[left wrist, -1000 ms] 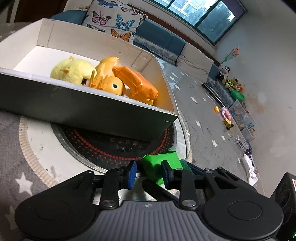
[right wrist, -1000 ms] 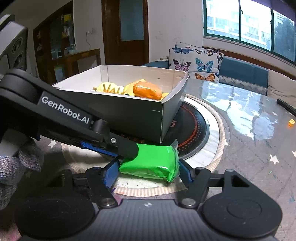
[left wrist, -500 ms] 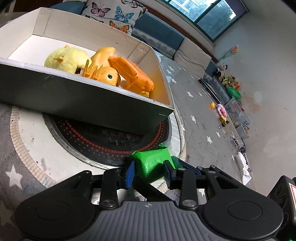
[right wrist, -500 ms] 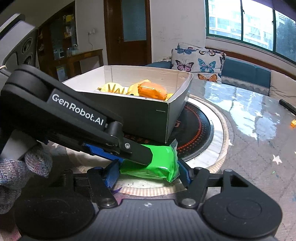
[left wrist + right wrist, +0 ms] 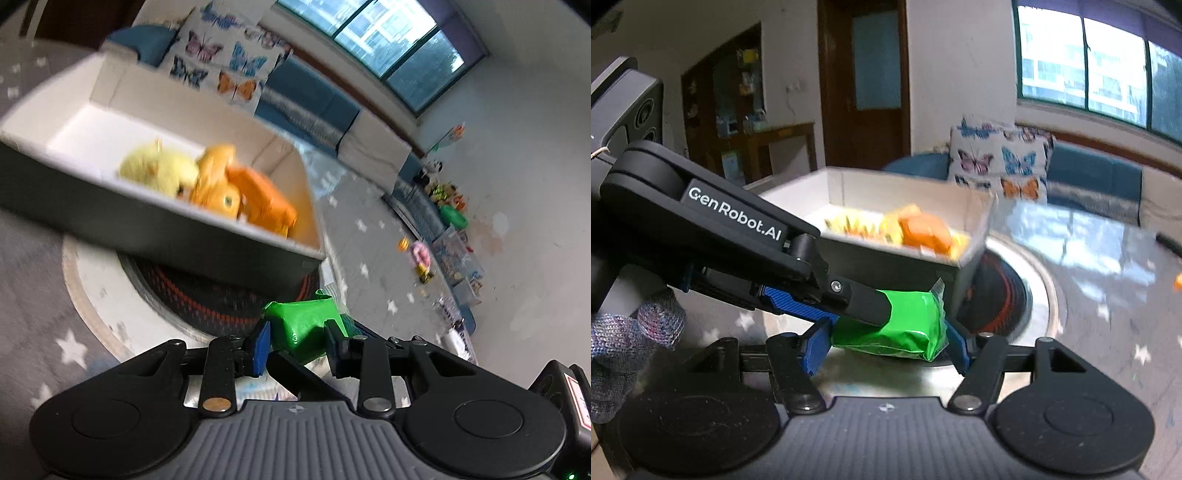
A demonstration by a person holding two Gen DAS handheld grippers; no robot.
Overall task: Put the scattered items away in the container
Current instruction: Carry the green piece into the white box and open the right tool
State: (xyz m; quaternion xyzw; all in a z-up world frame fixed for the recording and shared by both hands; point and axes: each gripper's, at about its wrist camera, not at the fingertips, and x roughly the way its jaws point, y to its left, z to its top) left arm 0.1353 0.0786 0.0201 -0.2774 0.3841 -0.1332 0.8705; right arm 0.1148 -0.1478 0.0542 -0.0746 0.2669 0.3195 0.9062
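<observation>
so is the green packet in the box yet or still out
Still out. The green packet is gripped by the right gripper and left gripper, in front of the box's outer wall, below its rim.

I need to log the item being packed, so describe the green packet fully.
The green packet is a glossy, plastic-looking pillow pack with a crimped end seal sticking up. It lies roughly level, just outside the box, near its corner. Both the left hand-held gripper and the right hand-held gripper close on it.
</observation>
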